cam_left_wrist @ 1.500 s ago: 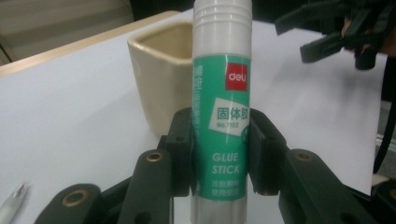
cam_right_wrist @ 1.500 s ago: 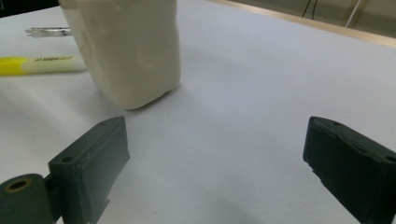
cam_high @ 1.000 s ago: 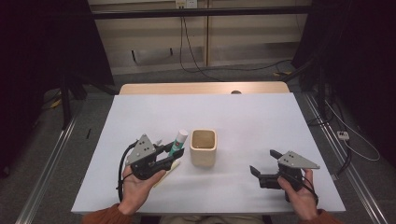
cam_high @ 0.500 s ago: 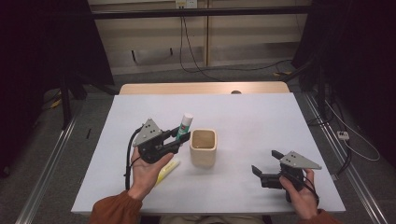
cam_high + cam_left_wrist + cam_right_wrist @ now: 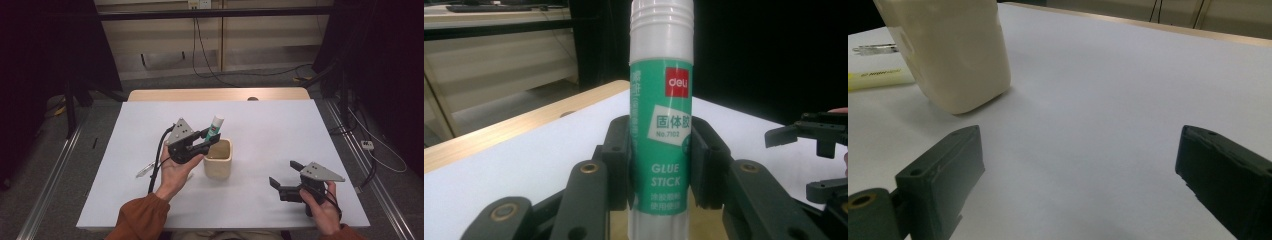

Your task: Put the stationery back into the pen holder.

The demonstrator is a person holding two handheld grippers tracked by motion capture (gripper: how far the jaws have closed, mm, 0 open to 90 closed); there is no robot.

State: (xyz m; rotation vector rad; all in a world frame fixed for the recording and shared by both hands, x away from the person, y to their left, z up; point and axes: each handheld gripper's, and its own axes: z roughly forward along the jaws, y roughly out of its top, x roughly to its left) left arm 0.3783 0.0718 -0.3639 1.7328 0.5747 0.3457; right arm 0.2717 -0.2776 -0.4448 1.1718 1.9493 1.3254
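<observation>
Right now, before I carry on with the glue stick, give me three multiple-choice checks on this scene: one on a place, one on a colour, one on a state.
1. Where is the glue stick?
A. Lying flat on the table
B. Between the jaws of the left gripper, above the cream cup
C. In the right gripper

2. What colour is the glue stick's label?
A. Green
B. Red
C. Blue

3. How does the right gripper stand?
A. Shut on the cup
B. Shut on a pen
C. Open, with nothing between its jaws

Answers:
1 B: the left gripper view shows both pads pressed on the stick, and the high view shows it at the cup's rim.
2 A: the label is green with white lettering.
3 C: the right gripper view shows bare white table between wide jaws.
</observation>
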